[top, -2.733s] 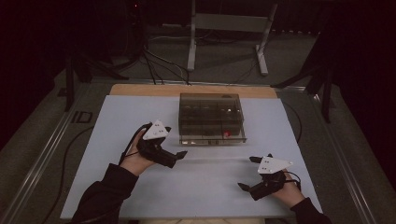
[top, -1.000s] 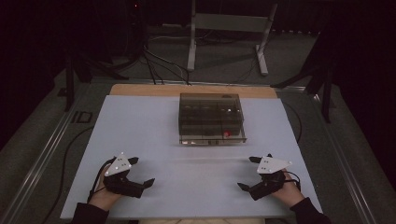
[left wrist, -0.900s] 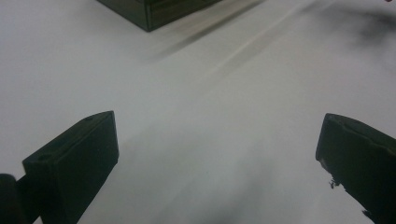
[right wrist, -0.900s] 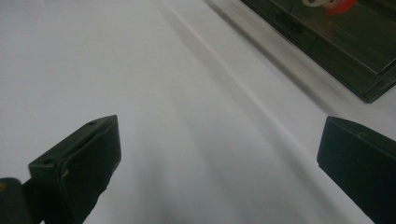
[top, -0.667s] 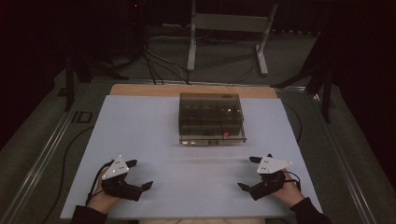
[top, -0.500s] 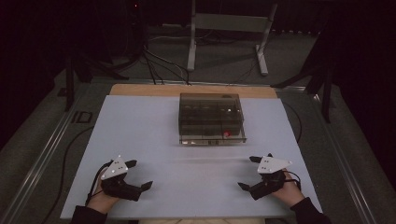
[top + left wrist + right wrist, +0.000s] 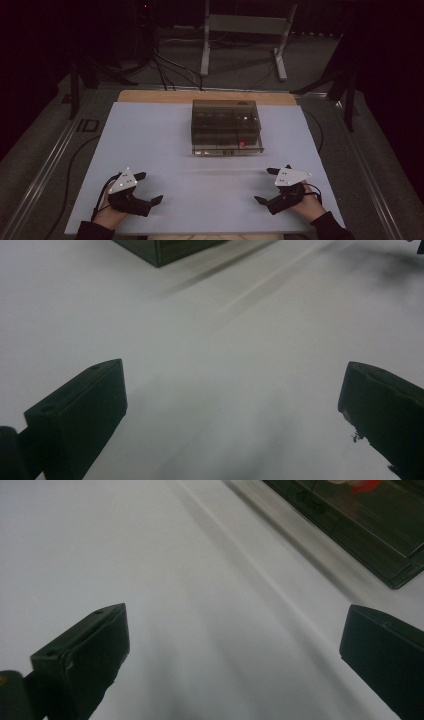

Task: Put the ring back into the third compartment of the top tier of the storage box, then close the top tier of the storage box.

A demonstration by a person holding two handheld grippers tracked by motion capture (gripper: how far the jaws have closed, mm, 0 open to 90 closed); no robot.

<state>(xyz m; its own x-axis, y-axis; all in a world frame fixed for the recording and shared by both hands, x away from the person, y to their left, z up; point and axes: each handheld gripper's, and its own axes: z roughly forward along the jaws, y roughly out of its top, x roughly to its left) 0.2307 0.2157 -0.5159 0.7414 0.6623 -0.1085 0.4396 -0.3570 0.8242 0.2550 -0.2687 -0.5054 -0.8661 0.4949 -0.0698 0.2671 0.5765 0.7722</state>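
left gripper (image 7: 148, 188): released, near-left of box (image 7: 227, 126) | right gripper (image 7: 266, 185): released, near-right of box | both empty, on surface (image 7: 200, 185)

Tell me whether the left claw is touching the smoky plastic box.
Apart. In the high view the left claw sits near the table's front edge, with a broad stretch of bare white surface between it and the box.
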